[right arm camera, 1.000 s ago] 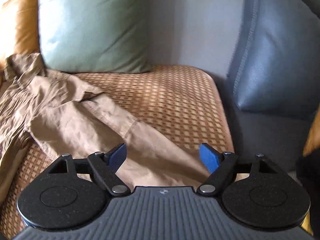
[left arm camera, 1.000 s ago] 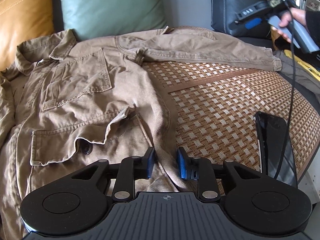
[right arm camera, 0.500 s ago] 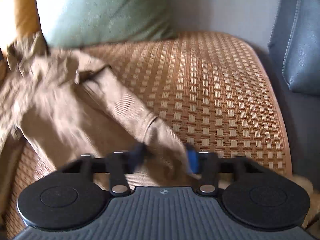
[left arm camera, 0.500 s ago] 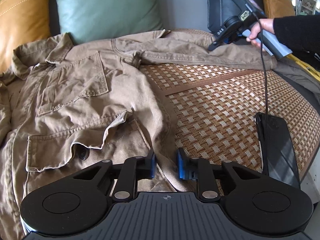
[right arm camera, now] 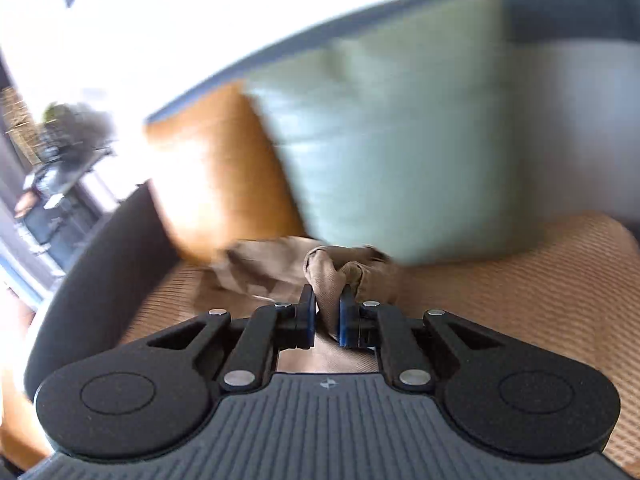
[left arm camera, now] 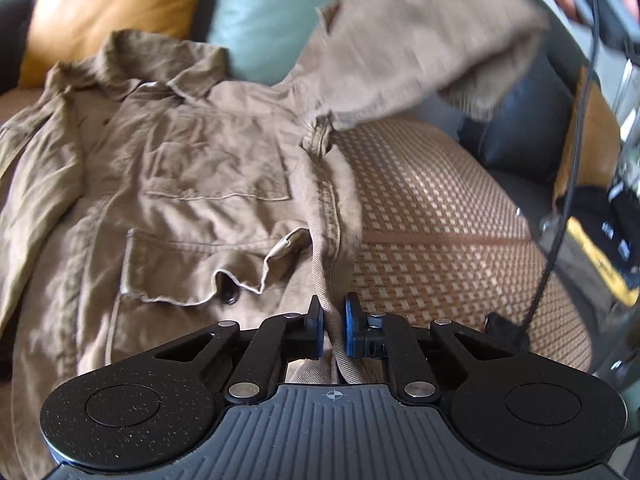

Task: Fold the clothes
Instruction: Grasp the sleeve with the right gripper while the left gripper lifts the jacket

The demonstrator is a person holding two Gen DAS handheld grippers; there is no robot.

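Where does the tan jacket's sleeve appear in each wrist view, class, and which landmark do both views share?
Left wrist view: the sleeve is lifted at upper right, above the woven seat cover.
Right wrist view: the sleeve is bunched at centre, pinched in the right gripper.
Shared landmark: the green cushion behind the jacket.

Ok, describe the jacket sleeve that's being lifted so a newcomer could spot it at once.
Start at the woven sofa mat, where the tan jacket lies open. Its sleeve rises from the shoulder, up across the green cushion. Unlike the other sleeve lying flat at the far side, it hangs in the air, blurred.
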